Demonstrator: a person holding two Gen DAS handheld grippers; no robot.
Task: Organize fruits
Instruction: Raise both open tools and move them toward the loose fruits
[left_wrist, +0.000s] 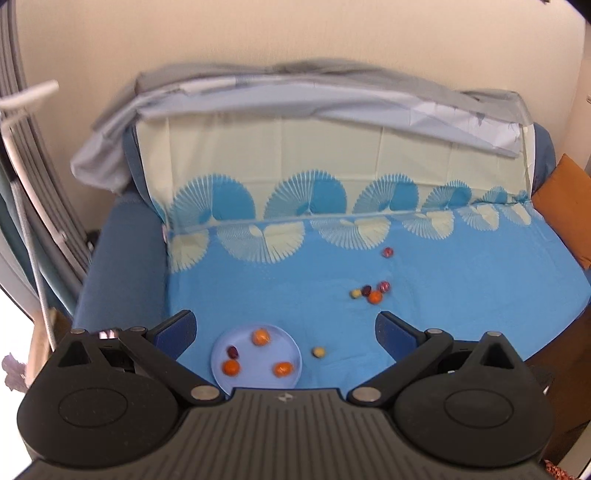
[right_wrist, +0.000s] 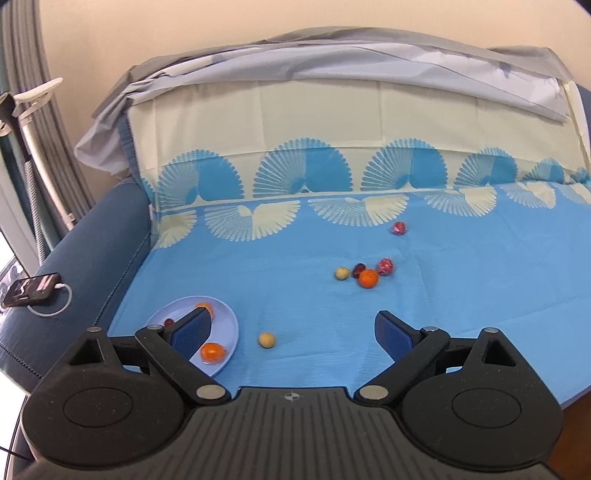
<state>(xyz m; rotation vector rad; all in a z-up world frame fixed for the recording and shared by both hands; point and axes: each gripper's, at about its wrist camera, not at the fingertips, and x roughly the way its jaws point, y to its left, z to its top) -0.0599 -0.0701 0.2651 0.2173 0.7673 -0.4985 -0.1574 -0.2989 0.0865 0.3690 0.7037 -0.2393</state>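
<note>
Nearest me, my left gripper (left_wrist: 286, 332) hangs above the front edge of the blue cloth (left_wrist: 461, 266), fingers spread wide and empty; the plate (left_wrist: 288, 347) sits right between them, carrying three oranges and one dark fruit; my right gripper (right_wrist: 291, 334) is just as wide apart and holds nothing, pitched down over the cloth with the plate off to its left.

The closest loose piece is the small yellow fruit (right_wrist: 266, 340), lying just beside the plate's right rim; I judge that one the sensible pick; I should centre it between the right fingers, come down until the pads straddle it, and close gently, since a round fruit on soft cloth will likely roll if nudged from one side.

Farther back sits a cluster: a second yellow fruit (right_wrist: 342, 273), a dark one (right_wrist: 358, 270), an orange (right_wrist: 368, 278) and a red fruit (right_wrist: 385, 266), touching or nearly so; beyond them another red fruit (right_wrist: 399, 228) lies alone near the backrest.
</note>
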